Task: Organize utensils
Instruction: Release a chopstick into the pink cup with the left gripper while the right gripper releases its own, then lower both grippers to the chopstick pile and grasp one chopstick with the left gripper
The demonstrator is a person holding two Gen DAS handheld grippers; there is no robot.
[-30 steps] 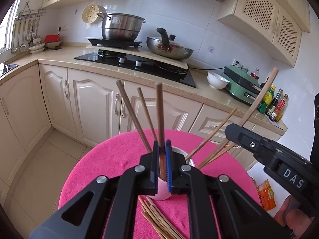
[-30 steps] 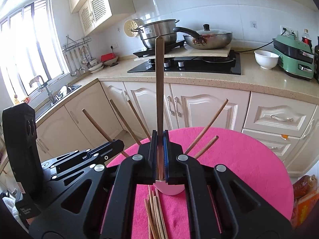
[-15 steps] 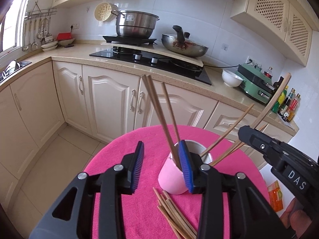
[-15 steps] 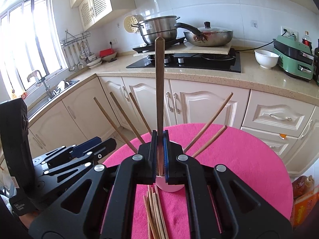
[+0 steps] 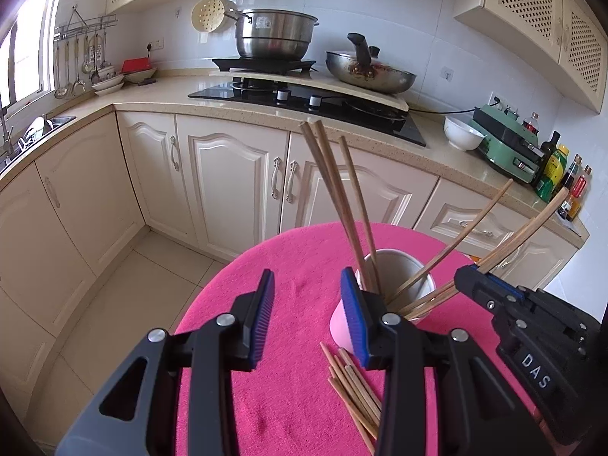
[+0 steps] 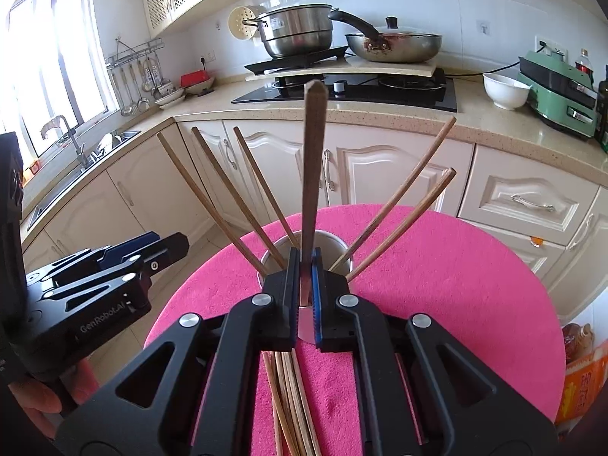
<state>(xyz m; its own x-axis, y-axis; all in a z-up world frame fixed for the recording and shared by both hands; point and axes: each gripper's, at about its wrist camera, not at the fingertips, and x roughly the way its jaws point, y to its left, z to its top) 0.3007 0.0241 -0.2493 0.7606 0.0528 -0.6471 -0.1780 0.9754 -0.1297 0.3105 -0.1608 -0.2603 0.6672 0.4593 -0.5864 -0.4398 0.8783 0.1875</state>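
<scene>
A pale cup [image 5: 399,266] stands on the round pink-covered table [image 5: 288,258] with several wooden chopsticks [image 5: 334,197] leaning out of it. My left gripper [image 5: 307,304] is open just left of the cup, with nothing between its blue pads. My right gripper [image 6: 304,266] is shut on one upright chopstick [image 6: 313,152], directly over the cup's mouth [image 6: 326,237]. A bundle of loose chopsticks [image 5: 353,383] lies on the cloth in front of the cup, and shows under the right gripper [image 6: 288,387]. The right gripper [image 5: 494,292] appears at the cup's right side in the left wrist view.
Cream kitchen cabinets [image 5: 228,174] and a counter with a hob [image 5: 304,98], a steel pot [image 5: 273,34] and a pan [image 5: 372,72] run behind the table. A white bowl [image 5: 461,133] and a green appliance [image 5: 509,140] sit at the right. Tiled floor [image 5: 133,292] lies to the left.
The left gripper opened and let go of its chopstick, which now leans in the cup; the gripper shifted left of the cup. The right gripper sank slightly with its chopstick.
</scene>
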